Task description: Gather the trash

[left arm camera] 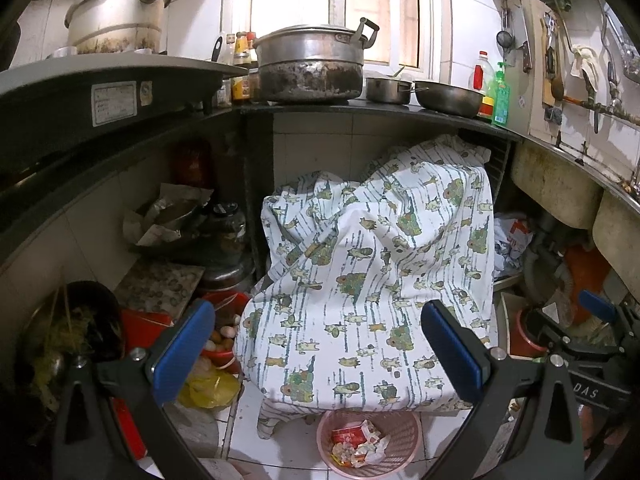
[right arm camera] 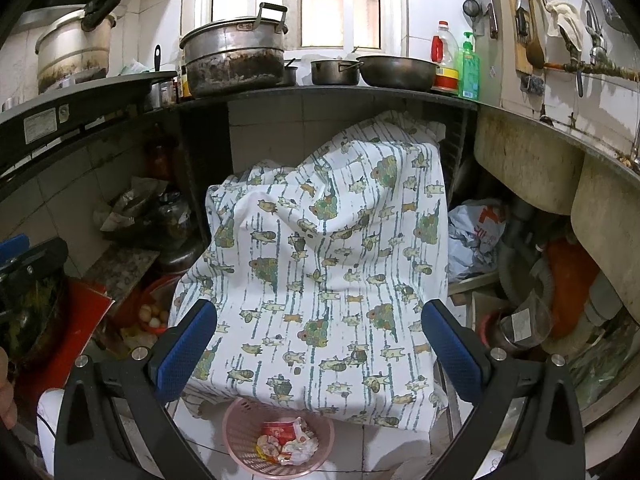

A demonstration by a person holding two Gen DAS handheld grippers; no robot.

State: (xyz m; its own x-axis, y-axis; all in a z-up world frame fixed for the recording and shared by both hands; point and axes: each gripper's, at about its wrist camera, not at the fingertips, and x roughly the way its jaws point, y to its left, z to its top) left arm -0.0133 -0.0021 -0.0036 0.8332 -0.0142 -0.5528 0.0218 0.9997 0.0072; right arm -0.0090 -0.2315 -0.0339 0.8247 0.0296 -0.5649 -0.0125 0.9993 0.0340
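Note:
A pink mesh trash basket (left arm camera: 404,424) (right arm camera: 240,420) stands on the tiled floor below both grippers. Crumpled red and white wrappers (left arm camera: 358,444) (right arm camera: 286,442) lie inside it. My left gripper (left arm camera: 318,354) is open above the basket, blue pads wide apart with nothing between them. My right gripper (right arm camera: 318,350) is open too and holds nothing. The right gripper's blue tip (left arm camera: 598,306) shows at the right edge of the left wrist view. In the right wrist view, the left gripper (right arm camera: 24,256) shows at the left edge.
A patterned cloth (left arm camera: 372,264) (right arm camera: 320,248) drapes a bulky object under the counter, just behind the basket. A yellow plastic bag (left arm camera: 210,388) and a red bowl of eggs (left arm camera: 222,336) sit left. Pots (left arm camera: 312,64) crowd the countertop. Sink basins (right arm camera: 532,168) and pipes fill the right.

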